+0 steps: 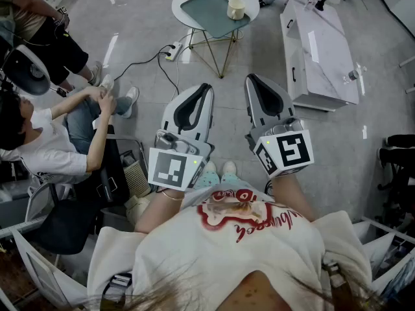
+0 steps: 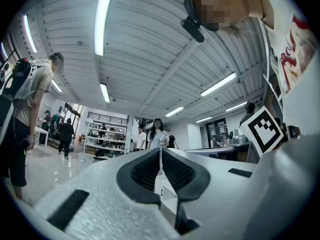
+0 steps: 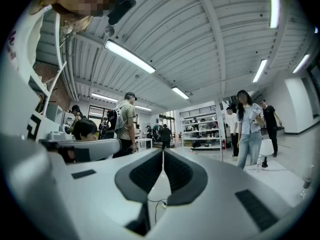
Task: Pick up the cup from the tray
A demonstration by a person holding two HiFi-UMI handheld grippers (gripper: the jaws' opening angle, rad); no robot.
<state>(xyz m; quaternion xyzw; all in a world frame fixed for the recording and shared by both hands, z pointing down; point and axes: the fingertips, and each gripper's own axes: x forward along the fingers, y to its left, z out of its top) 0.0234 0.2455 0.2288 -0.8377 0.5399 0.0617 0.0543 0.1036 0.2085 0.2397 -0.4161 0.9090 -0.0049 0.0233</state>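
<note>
A cream cup [image 1: 236,9] stands on a teal tray [image 1: 206,10] on a small round white table [image 1: 177,4], far ahead at the top of the head view. My left gripper [image 1: 207,87] and right gripper [image 1: 249,78] are held side by side close to my body, well short of the table, pointing towards it. Both are shut with nothing between the jaws. In the left gripper view [image 2: 160,152] and the right gripper view [image 3: 163,153] the dark pads meet along a thin line. Neither gripper view shows the cup or tray.
A white low cabinet [image 1: 318,50] stands right of the table. A power strip with its cable [image 1: 172,50] lies on the floor by the table's legs. A seated person [image 1: 45,141] is at the left. Standing people [image 3: 246,129] appear ahead in the gripper views.
</note>
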